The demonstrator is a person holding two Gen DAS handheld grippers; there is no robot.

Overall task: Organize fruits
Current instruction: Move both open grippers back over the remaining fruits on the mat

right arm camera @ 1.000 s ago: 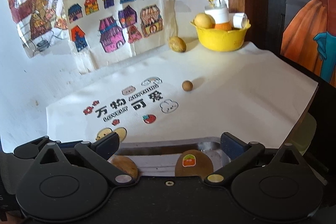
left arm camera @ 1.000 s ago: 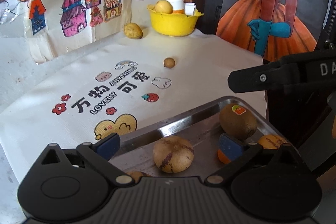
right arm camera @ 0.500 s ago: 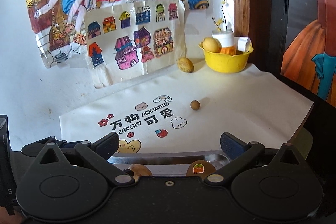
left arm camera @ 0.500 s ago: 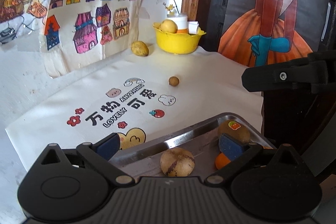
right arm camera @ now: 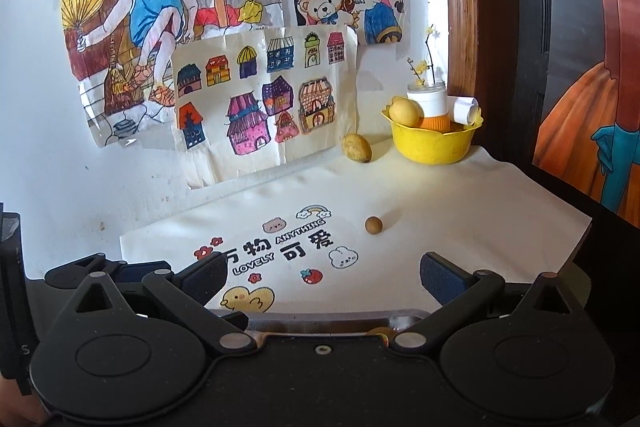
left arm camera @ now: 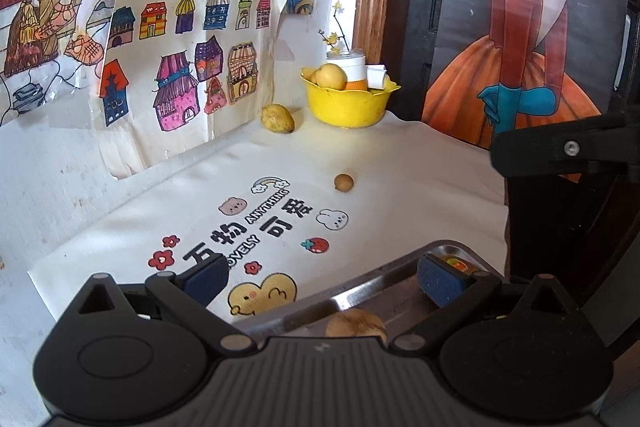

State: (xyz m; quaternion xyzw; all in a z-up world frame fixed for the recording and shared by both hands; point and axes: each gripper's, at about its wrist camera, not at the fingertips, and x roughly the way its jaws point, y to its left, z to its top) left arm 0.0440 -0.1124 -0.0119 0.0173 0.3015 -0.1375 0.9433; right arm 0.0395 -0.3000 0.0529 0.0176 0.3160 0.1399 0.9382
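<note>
- Left wrist view: the left hand-held gripper (left arm camera: 322, 281) has pulled back, wide and empty; the metal tray (left arm camera: 372, 289) sits just below it, a round brown fruit (left arm camera: 355, 323) inside. Looks like a fresh pick comes next.
- Right wrist view: the right hand-held gripper (right arm camera: 322, 277), wide and empty, has risen too; small round fruit (right arm camera: 373, 225) ahead on the counter (right arm camera: 460, 219), yellow bowl (right arm camera: 434, 145) beyond holding a yellow fruit (right arm camera: 404, 111).

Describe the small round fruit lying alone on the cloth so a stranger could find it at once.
Start at the yellow bowl in the far corner, then come toward the printed cloth. The small brown round fruit lies alone, right of the rainbow print. It is much smaller than the yellowish fruit beside the bowl.
</note>
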